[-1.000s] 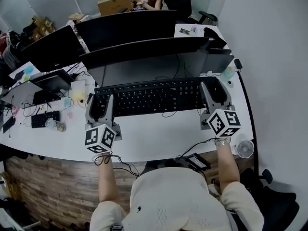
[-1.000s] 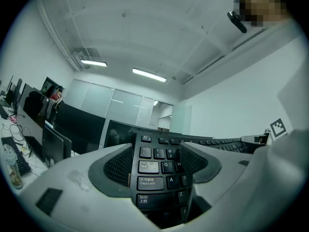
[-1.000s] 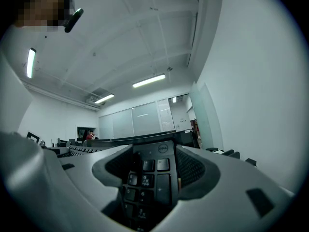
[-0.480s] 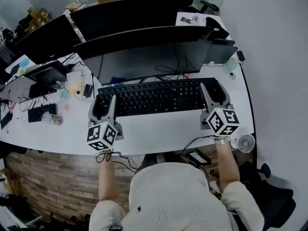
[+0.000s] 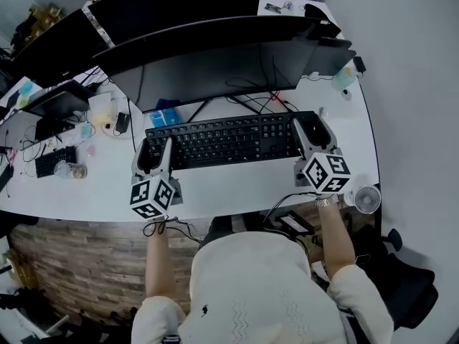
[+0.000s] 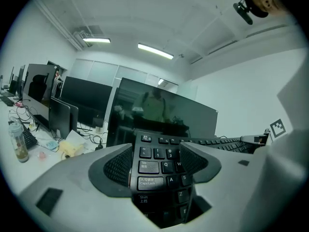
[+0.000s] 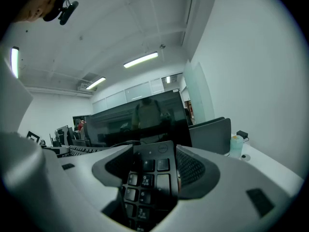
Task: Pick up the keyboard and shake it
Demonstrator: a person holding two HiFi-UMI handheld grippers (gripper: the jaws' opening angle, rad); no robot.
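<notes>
The left gripper pinches the left end of the keyboard. The right gripper pinches the right end. The keyboard hangs between them, in front of the monitor, and looks lifted just off the desk. The pick-up seems done. The shaking is likely still left.

The white tabletop carries a wide dark monitor at the back and a small blue box beside its stand. A small fan sits at the right front edge, a pale bottle far right, and a small black keyboard among cables at the left.
</notes>
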